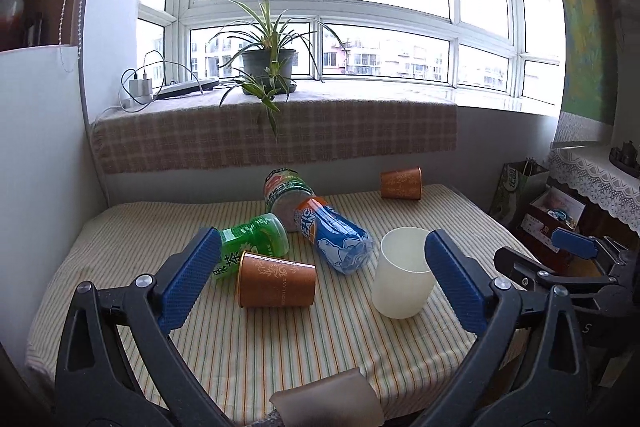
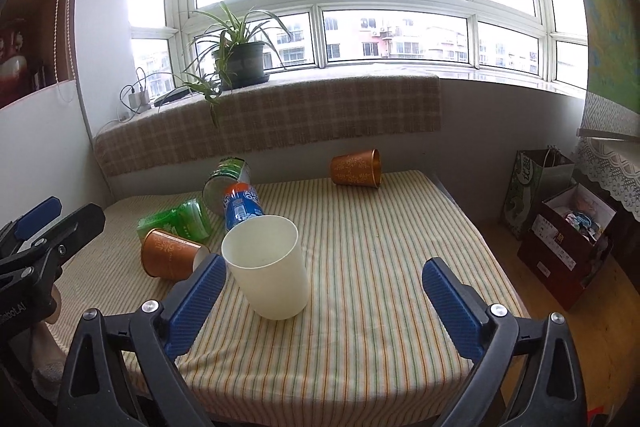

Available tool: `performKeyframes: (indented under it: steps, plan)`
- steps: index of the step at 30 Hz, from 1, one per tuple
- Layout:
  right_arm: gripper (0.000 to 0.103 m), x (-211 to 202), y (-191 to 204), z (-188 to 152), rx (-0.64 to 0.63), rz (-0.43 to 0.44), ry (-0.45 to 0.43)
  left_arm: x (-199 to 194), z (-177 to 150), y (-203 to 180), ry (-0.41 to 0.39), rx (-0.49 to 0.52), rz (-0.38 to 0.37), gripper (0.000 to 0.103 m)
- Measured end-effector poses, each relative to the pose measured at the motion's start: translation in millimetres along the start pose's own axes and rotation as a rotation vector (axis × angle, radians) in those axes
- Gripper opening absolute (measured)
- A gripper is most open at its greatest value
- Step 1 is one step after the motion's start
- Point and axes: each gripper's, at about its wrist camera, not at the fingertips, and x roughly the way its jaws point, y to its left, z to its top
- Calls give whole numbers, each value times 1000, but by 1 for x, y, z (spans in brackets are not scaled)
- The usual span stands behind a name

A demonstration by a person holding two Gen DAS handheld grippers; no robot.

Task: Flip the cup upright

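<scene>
A white cup [image 1: 402,273] stands upright on the striped tablecloth, mouth up; it also shows in the right wrist view [image 2: 268,267]. A copper cup [image 1: 276,279] lies on its side left of it, seen too in the right wrist view [image 2: 170,253]. A second copper cup [image 1: 401,183] lies on its side at the table's far edge, as the right wrist view [image 2: 356,169] shows. My left gripper [image 1: 320,279] is open and empty, above the near table. My right gripper [image 2: 324,301] is open and empty, just right of the white cup.
Three bottles lie in a heap: a green one [image 1: 252,241], a blue one [image 1: 336,237] and a green-capped jar [image 1: 286,193]. A potted plant [image 1: 268,61] stands on the windowsill. Bags and boxes [image 2: 568,227] stand on the floor right of the table.
</scene>
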Motion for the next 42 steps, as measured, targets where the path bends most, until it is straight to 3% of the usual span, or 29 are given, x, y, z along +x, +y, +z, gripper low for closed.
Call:
performKeyframes:
  steps: [11, 42]
  plan:
    - [103, -7, -3, -1, -2, -31, -30, 0, 0, 1, 8, -15, 9, 103]
    - [103, 2, -5, -1, 6, -18, 10, 5, -2, 5, 28, -27, 24, 103]
